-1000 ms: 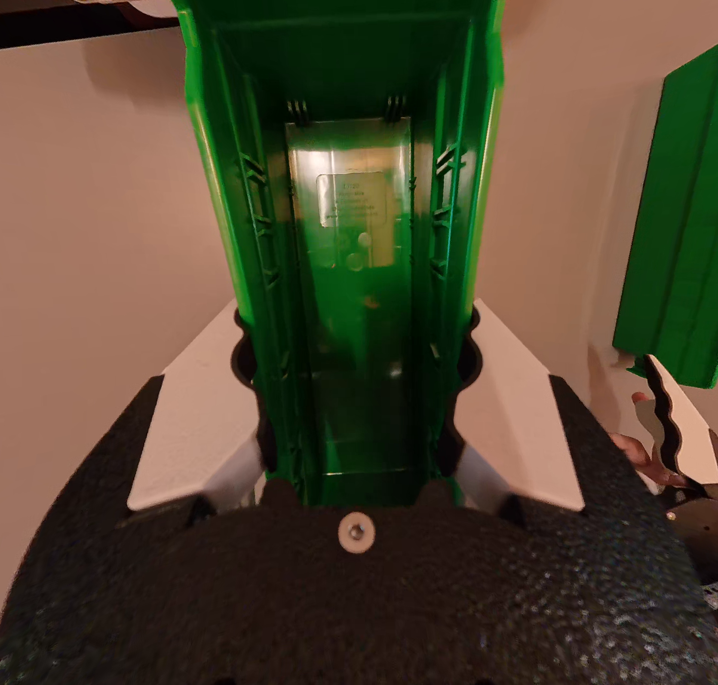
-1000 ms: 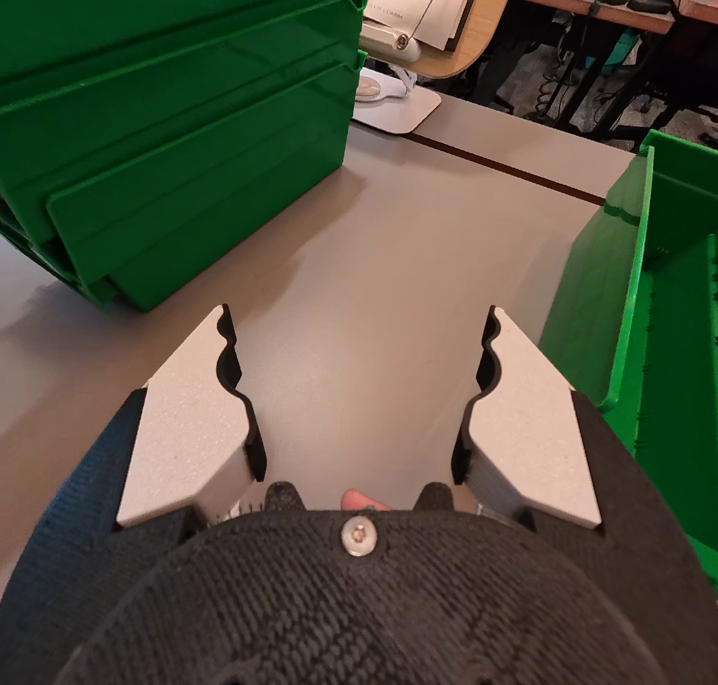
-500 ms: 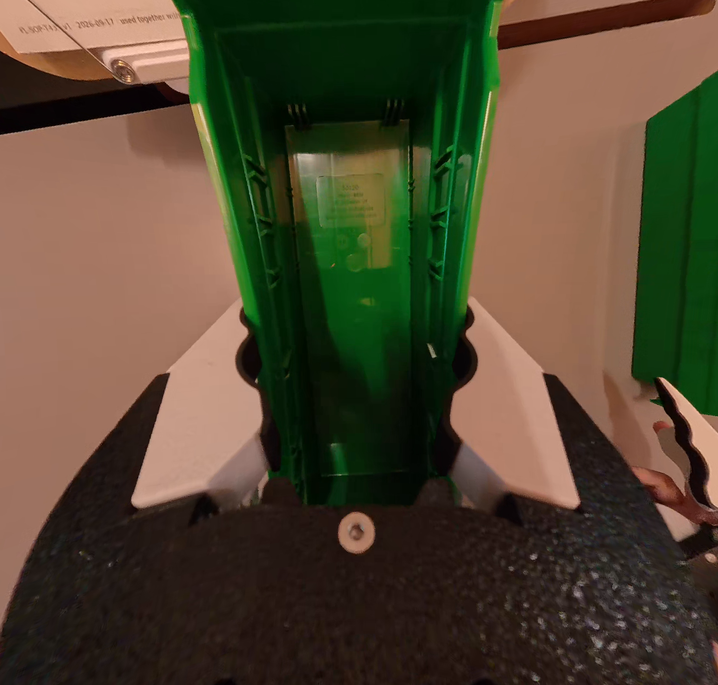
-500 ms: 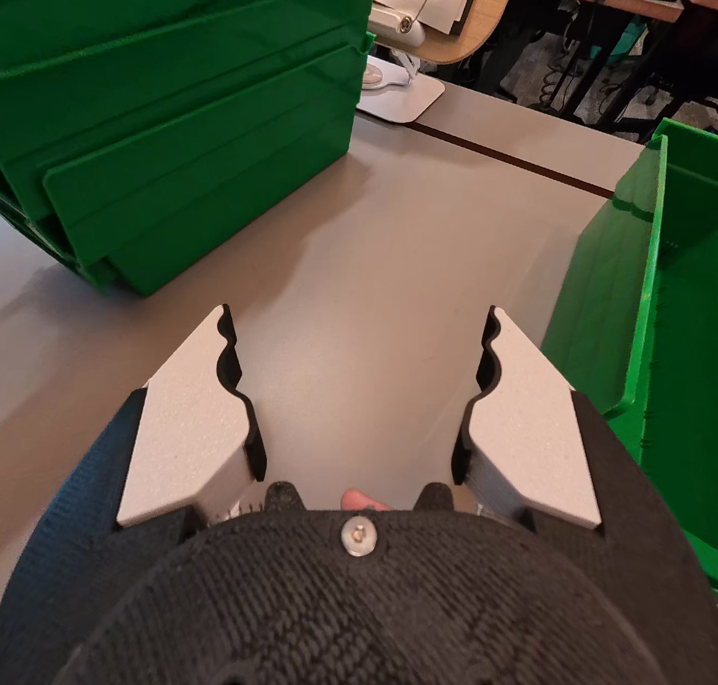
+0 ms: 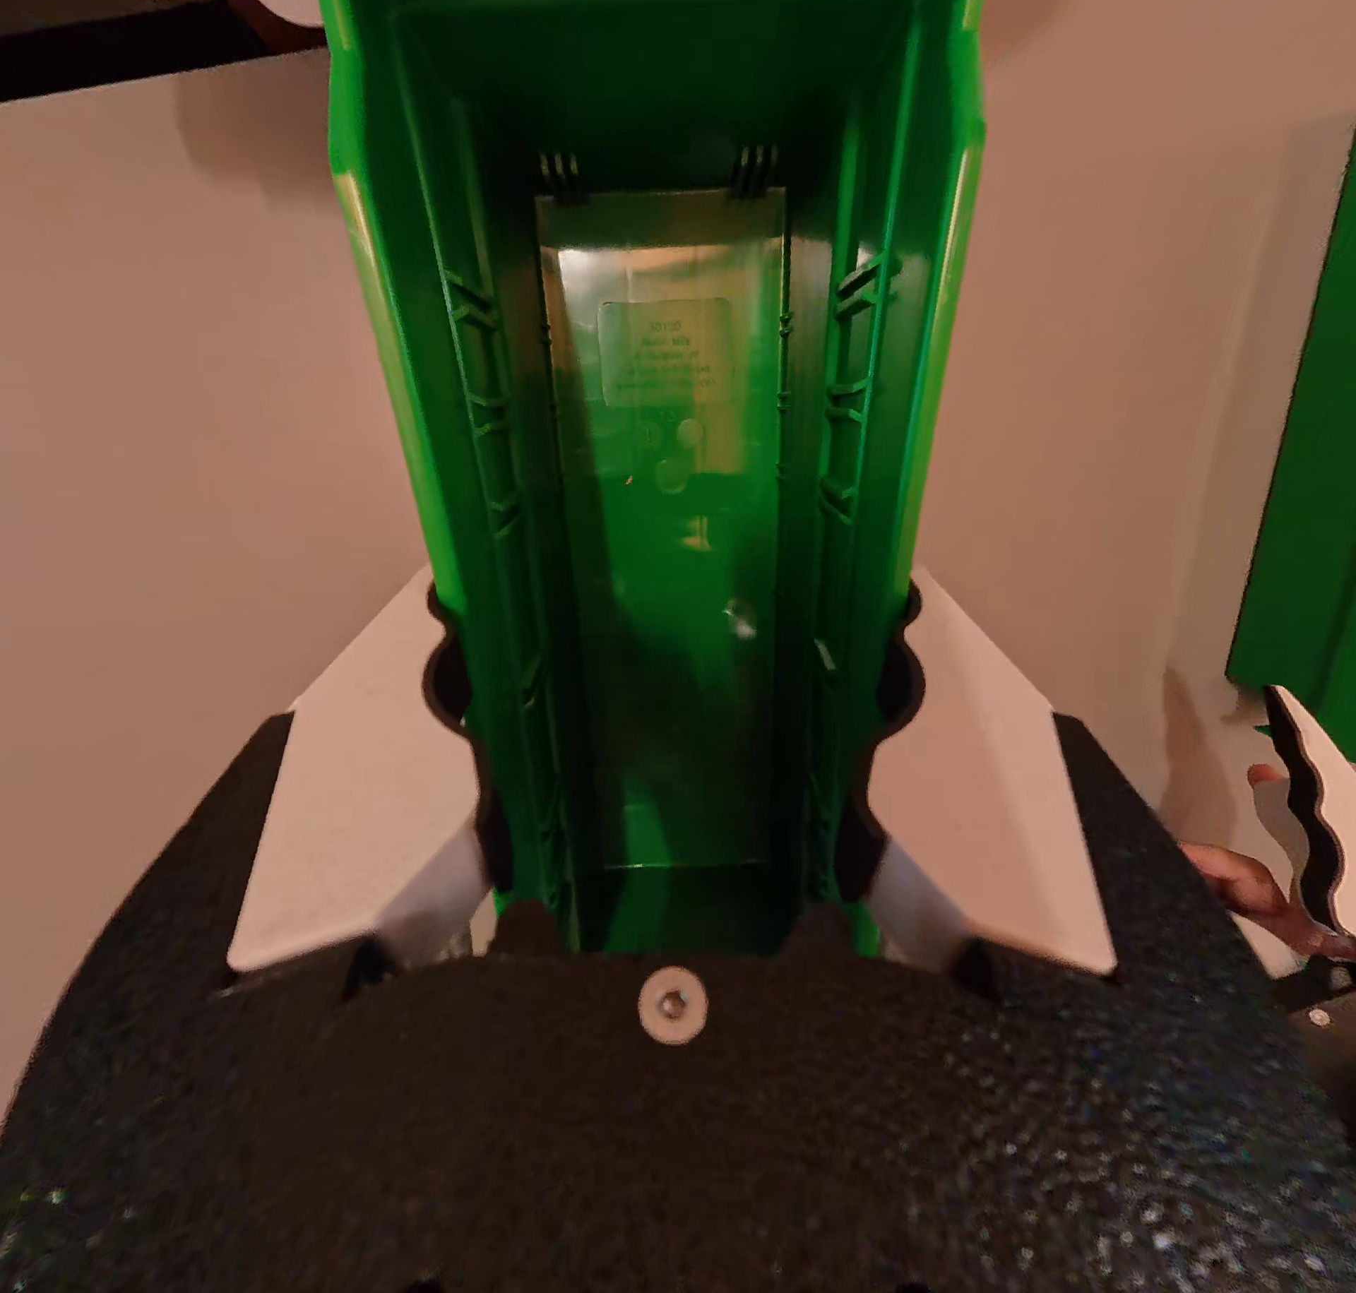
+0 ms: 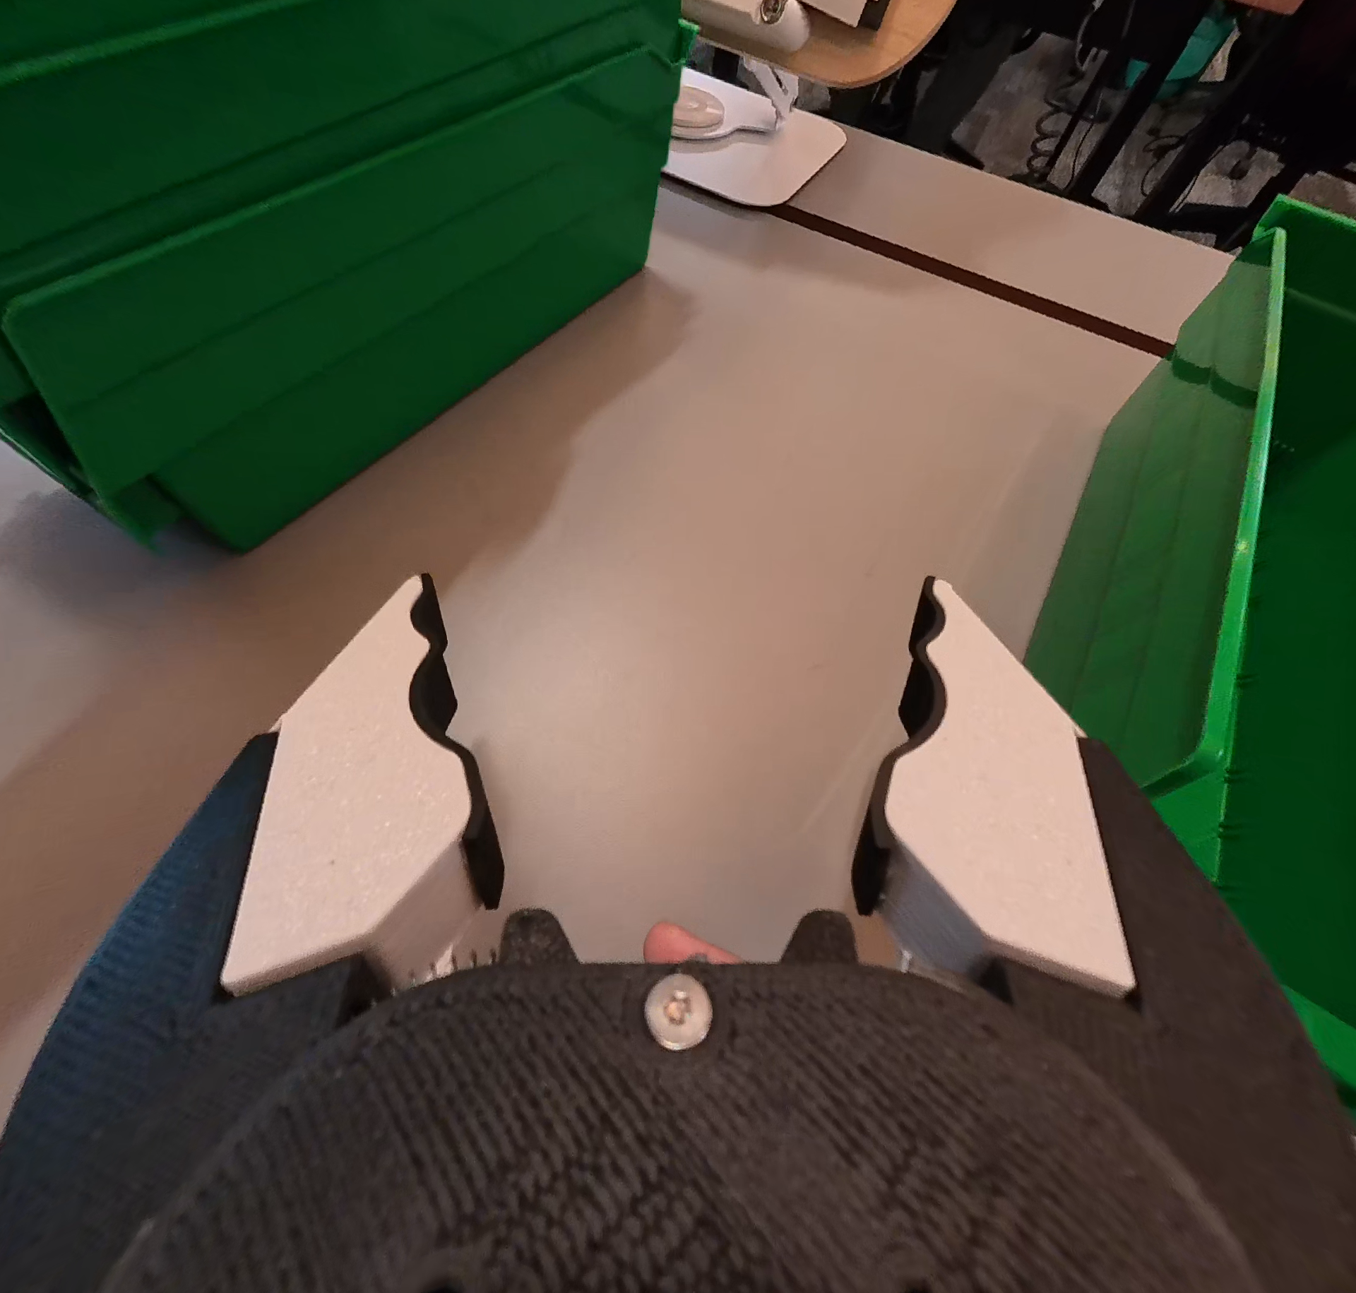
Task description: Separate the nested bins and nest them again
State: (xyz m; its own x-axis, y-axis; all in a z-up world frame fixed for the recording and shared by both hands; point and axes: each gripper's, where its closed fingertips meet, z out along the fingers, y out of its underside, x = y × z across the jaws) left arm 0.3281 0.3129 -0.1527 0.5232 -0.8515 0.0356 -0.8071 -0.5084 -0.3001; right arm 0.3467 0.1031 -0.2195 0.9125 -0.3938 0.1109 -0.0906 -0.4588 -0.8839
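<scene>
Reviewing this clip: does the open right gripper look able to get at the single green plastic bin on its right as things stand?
Probably yes. The right gripper is open and empty over bare grey tabletop, and the single green plastic bin stands just beside its right finger with nothing between them.

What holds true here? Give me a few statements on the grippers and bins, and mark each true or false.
1. The left gripper is shut on a green bin. True.
2. The right gripper holds a bin. False: it is open, with only bare table between its fingers.
3. A stack of green bins stands to the right gripper's left. True.
4. The bin in the left gripper is full of parts. False: its inside is empty.
</scene>
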